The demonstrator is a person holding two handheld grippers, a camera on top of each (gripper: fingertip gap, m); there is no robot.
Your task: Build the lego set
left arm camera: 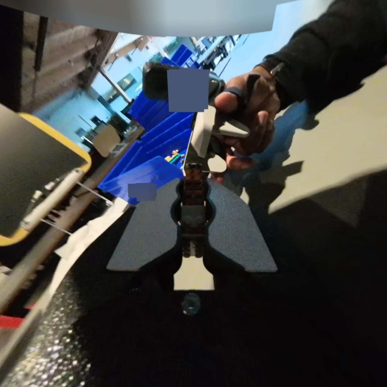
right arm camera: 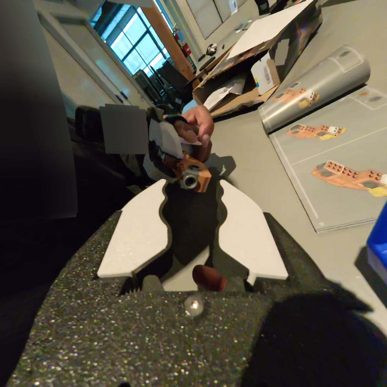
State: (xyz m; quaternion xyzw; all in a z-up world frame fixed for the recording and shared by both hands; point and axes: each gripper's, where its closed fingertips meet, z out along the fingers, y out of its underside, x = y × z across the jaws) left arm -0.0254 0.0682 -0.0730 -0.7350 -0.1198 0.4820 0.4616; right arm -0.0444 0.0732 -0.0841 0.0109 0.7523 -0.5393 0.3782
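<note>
Left wrist view: left tongs [left arm camera: 192, 209] are pinching the brown lego assembly [left arm camera: 192, 201] lengthwise between the pads, with a grey block in its middle and the studded end poking out toward the camera. It's held up off the bench [left arm camera: 326, 146]. The right tongs [left arm camera: 206, 165] come in from beyond with the person's hand [left arm camera: 247, 117] on the trigger, tips at or near the assembly's far end — whether they touch, I cannot tell through the blur. Blue bins [left arm camera: 159, 146] sit behind. Right wrist view: right tongs [right arm camera: 192, 189] are spread, nothing between the white pads. The assembly [right arm camera: 192, 176] sits just past the tips, held by the left tongs [right arm camera: 167, 159], its grey round-holed piece [right arm camera: 189, 180] facing this camera. The instruction booklet [right arm camera: 326, 146] lies open on the bench to the right, with the opened cardboard box [right arm camera: 247, 83] behind it. A small brown piece [right arm camera: 208, 279] lies low near the base of the right tongs — loose or seated, can't say. My read: this is a regrip or mating step. Keep the left grip firm and square, line the right pads up on flat brick faces rather than the round hole, then close slowly so nothing twists or pops off.
</note>
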